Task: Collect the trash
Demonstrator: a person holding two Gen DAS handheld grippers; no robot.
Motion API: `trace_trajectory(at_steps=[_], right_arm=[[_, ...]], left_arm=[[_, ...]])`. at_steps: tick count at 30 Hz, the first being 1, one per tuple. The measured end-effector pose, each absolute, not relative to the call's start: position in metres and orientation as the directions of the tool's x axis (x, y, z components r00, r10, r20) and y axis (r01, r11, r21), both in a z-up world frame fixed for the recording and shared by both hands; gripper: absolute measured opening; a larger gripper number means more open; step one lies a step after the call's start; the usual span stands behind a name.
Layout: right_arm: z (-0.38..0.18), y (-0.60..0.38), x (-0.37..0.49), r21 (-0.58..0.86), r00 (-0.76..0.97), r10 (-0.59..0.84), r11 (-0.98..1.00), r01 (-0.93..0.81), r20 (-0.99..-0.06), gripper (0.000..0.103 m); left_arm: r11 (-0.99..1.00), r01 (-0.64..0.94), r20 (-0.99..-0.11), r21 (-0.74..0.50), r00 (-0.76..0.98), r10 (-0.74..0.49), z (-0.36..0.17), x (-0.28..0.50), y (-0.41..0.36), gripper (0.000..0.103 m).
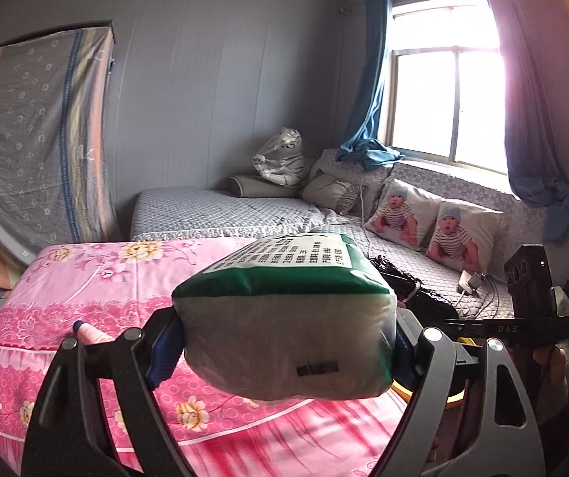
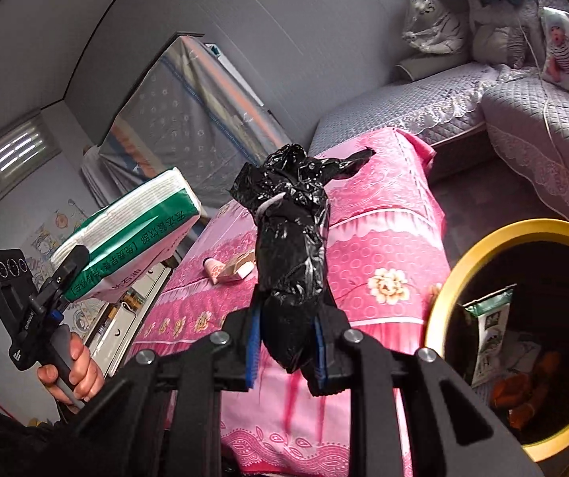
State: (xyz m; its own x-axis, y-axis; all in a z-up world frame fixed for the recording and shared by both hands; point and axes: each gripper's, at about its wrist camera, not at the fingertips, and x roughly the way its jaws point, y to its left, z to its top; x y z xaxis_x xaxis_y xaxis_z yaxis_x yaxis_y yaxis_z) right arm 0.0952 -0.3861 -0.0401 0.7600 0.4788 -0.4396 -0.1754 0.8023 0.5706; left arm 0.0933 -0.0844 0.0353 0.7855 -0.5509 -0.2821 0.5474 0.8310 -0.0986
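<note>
Black plastic, crumpled and glossy, fills the right gripper (image 2: 289,342): its blue-padded fingers (image 2: 253,344) are clamped narrow on the lower end of a knotted rubbish bag (image 2: 290,238), which stands up and away from the camera over the pink flowered bedspread (image 2: 383,238). That gripper tilts somewhat downward, with the yellow-rimmed bin (image 2: 437,310) just to its right; a snack packet (image 2: 489,334) and some orange scraps lie inside, though the bin's far side is cut off by the picture's edge.

Held wide, the left gripper (image 1: 284,351) grips a green-and-white pack of tissues (image 1: 284,318) across its width, raised above the bedspread and pointing nearly level toward the grey quilted sofa (image 1: 220,206). From the right wrist view the person's hand (image 2: 75,369) is wrapped around this gripper's handle, fingers curled, the sleeve lost in shadow below.

A small pink item and a brownish scrap (image 2: 230,268) lie on the bedspread behind the bag; what they are is hard to make out.
</note>
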Motion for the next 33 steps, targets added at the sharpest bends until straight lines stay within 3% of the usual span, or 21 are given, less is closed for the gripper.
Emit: trace_trajectory(at_steps=[16,33], right_arm=[[-0.086,-0.474,0.064,0.595,0.821,0.288,0.800,0.078,-0.494,0.020],[-0.128,-0.513,0.051,0.599,0.808,0.182,0.762,0.244,-0.561,0.020]], left_arm=[[0.685,0.727,-0.354,-0.048,0.629,-0.693,0.024,0.104,-0.203,0.079],[0.628,0.778,-0.396,-0.025,0.569,-0.721,0.012,0.107,-0.277,0.079]])
